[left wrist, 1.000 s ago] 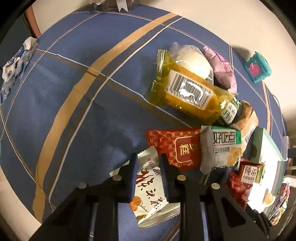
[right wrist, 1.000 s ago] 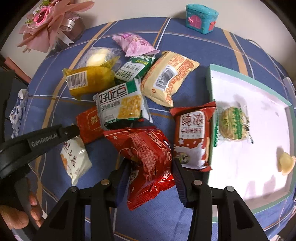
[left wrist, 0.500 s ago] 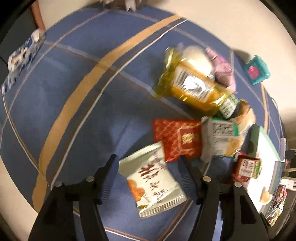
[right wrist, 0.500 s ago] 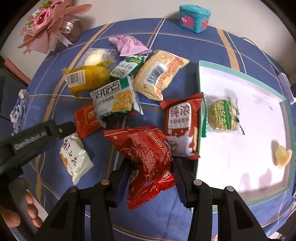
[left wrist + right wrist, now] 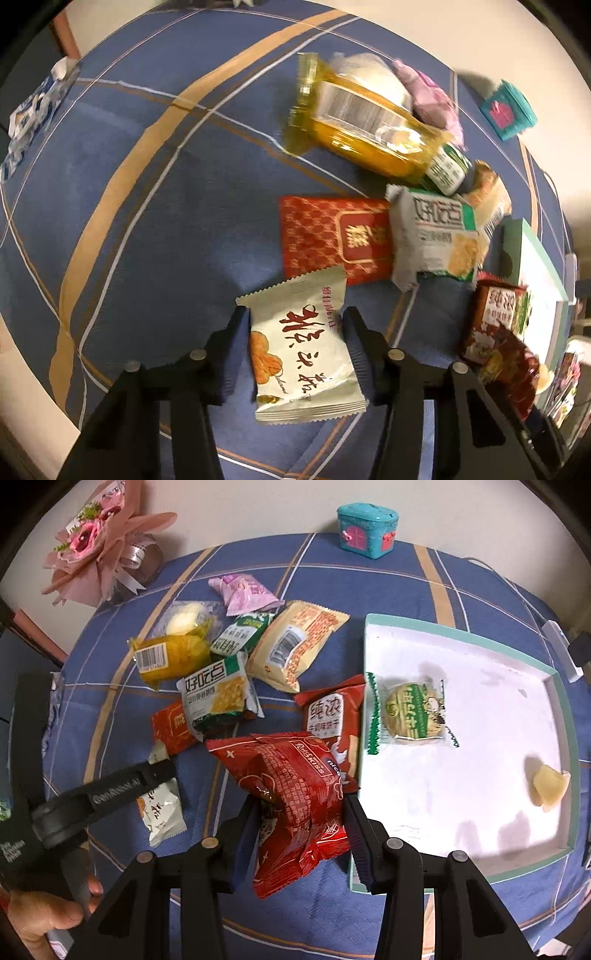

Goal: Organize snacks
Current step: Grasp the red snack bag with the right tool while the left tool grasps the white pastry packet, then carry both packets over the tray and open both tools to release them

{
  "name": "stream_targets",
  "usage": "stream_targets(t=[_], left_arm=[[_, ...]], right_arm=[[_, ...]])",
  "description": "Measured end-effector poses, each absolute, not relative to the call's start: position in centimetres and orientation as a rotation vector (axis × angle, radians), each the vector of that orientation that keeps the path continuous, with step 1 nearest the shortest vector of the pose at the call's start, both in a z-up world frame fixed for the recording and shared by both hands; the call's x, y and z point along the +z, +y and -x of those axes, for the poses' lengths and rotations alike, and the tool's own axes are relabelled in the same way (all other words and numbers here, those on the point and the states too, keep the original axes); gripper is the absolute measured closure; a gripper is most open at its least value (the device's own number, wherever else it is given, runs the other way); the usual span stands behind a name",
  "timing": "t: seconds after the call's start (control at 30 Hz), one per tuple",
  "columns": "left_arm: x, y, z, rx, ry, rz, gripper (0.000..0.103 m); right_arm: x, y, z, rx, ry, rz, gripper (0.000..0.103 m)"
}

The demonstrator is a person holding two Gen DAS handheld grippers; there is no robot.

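Left gripper [image 5: 295, 325] points steeply down with its jaws closing around a white packet [image 5: 303, 350]; the packet sits between the pads, both black fingers close against its sides, so the grip looks barely set. If the pads catch only the crimped seam, the slick film could slide out as the tongs lift. The packet is a flat, glossy pillow with sawtooth ends and red lettering. Just beyond the left tongs lies a flat red packet [image 5: 332, 236] with a lattice print, and past it a grey-and-green cracker packet [image 5: 436, 236] and a clear yellow wrapper [image 5: 362, 129], all crinkly film on a woven blue tablecloth [image 5: 147, 203] with tan stripes.

Right gripper [image 5: 299, 812] is clamped narrowly on a puffy red bag [image 5: 291, 794], pinching its lower half so the foil buckles while the top flares out ahead of the fingers. That soft, air-filled shape could twist or slip in the pinch, and it may snag the red milk-snack packet [image 5: 332, 716] lying just ahead against the tray edge. Right of these tongs sits a shallow white tray [image 5: 480, 653] with a teal rim, holding a round wrapped biscuit [image 5: 413, 716] and a small pale candy [image 5: 548, 784]; a careless drop could land the bag on the rim.
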State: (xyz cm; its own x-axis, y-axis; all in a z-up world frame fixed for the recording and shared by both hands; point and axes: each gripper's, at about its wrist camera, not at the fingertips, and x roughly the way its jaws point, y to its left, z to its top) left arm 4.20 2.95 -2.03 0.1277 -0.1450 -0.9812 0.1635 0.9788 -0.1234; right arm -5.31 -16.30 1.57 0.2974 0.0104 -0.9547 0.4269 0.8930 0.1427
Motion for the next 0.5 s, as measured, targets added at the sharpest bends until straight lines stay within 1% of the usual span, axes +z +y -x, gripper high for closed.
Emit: stream_targets(t=[0.13,0.23,0.3,0.5], left_arm=[[-1.2,1.2,-2.8,-0.237,1.419,-0.015,0.050],[-0.2,1.2,-2.6,-0.238,1.404,0.000,0.051],[0.6,2.3,-3.9,-0.240,1.383,0.005,0.051],[3.9,1.8,-3.3,-0.262,1.289,0.030,0.051]], right_arm=[[2.2,-16.4,5.8,-0.287,1.220,-0.423,0.055],[3.0,-16.0,5.8,-0.280,1.202,-0.420,0.055],[3.6,-16.0,6.1,-0.280,1.190,-0.421,0.055],[4.6,-16.9,6.2,-0.285,1.150,-0.445,0.055]])
